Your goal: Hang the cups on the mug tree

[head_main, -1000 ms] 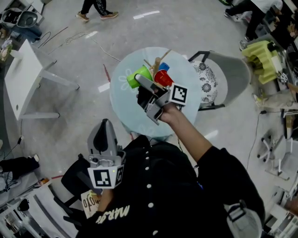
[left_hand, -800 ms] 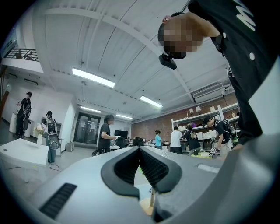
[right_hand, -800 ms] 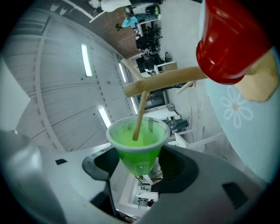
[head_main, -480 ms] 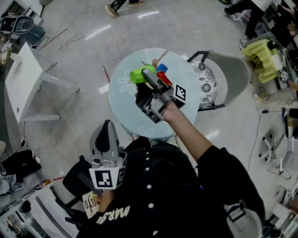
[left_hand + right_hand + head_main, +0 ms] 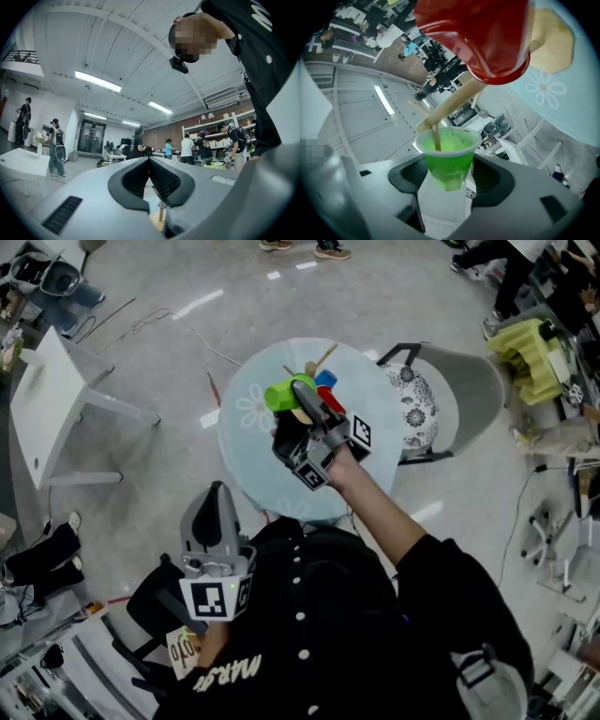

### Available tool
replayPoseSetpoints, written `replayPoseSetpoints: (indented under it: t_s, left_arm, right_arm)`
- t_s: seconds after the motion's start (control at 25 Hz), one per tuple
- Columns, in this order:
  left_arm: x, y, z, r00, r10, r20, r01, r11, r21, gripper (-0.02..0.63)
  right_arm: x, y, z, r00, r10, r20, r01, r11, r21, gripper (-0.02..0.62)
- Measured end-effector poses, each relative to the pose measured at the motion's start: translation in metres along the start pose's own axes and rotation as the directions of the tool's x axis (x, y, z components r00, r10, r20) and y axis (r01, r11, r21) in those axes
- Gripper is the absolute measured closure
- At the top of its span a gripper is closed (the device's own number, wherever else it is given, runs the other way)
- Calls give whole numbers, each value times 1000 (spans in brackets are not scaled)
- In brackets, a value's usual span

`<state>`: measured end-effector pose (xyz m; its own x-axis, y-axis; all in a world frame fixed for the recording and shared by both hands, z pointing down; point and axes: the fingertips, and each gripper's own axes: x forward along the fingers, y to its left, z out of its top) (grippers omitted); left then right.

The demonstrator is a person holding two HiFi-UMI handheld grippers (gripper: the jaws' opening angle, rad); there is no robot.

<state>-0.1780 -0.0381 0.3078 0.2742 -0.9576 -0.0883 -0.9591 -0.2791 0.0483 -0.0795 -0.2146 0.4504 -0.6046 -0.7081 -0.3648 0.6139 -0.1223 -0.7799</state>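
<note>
Right gripper view: the right gripper (image 5: 450, 177) has its pads squeezed on the sides of the green cup (image 5: 447, 157). The cup's mouth points away, and a wooden peg (image 5: 436, 137) of the mug tree (image 5: 457, 101) pokes into it. So I'd say we're mid-hang. Next it needs to slide further onto that peg, then let go and back out straight.

The red cup (image 5: 480, 37) hangs just above, close enough to bump, with a blue cup (image 5: 326, 378) near it. The tree stands on the round table (image 5: 246, 442). The left gripper (image 5: 150, 160) is pinched together on nothing, parked low by the person's jacket (image 5: 309, 634).
</note>
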Motion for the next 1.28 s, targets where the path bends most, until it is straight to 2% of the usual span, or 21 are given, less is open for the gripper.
replayPoseSetpoints:
  t_s: [0.16, 0.28, 0.36, 0.52, 0.64, 0.68, 0.72, 0.76, 0.84, 0.92, 0.96, 1.08, 1.2, 1.28]
  left_arm:
    - [2, 0, 0, 1000, 4, -3, -4, 1000, 0, 611]
    - [4, -1, 0, 1000, 3, 1, -3, 1000, -2, 611]
    - [6, -2, 0, 1000, 1, 1, -1, 1000, -3, 609]
    - [9, -6, -2, 1000, -3, 2, 3, 1000, -5, 611]
    - [11, -9, -1, 1000, -6, 7, 6, 1000, -8, 609]
    - [12, -10, -1, 1000, -8, 9, 8, 1000, -8, 611]
    - [13, -11, -1, 1000, -8, 12, 8, 1000, -9, 611]
    - [13, -12, 0, 1000, -8, 15, 8, 1000, -10, 611]
    - [15, -16, 1, 1000, -8, 19, 8, 1000, -11, 611]
    - [15, -20, 1, 1000, -12, 24, 12, 1000, -10, 609]
    - [16, -22, 1, 1000, -13, 26, 13, 1000, -9, 611]
    - [16, -27, 3, 999, -14, 35, 14, 1000, -5, 611]
    - [17, -33, 5, 999, -15, 44, 14, 1000, 2, 609]
    - [18, -34, 6, 999, -13, 48, 13, 1000, 5, 609]
  right_arm:
    - [-2, 1, 0, 1000, -1, 5, 1, 1000, -2, 313]
    - [-3, -2, 0, 999, -37, -13, 36, 997, -66, 209]
    - [-2, -4, -4, 997, -61, -38, 58, 994, -94, 176]
    - [-6, -2, -11, 995, -72, -71, 64, 991, -115, 172]
    - [-11, -3, -21, 985, -120, -125, 90, 970, -226, 172]
    - [-15, -6, -26, 975, -163, -155, 110, 947, -302, 172]
    - [-21, -10, -32, 958, -219, -187, 131, 910, -394, 169]
    - [-29, -17, -38, 933, -286, -219, 147, 858, -492, 161]
    - [-49, -28, -50, 870, -415, -267, 147, 734, -663, 153]
    - [-69, -30, -58, 822, -497, -279, 120, 629, -768, 157]
    - [-77, -28, -60, 812, -517, -271, 107, 589, -801, 181]
    - [-93, -6, -54, 831, -518, -202, 99, 496, -863, 307]
    - [-112, 19, -40, 855, -509, -101, 146, 422, -895, 409]
    - [-117, 45, -34, 879, -475, -43, 140, 343, -929, 505]
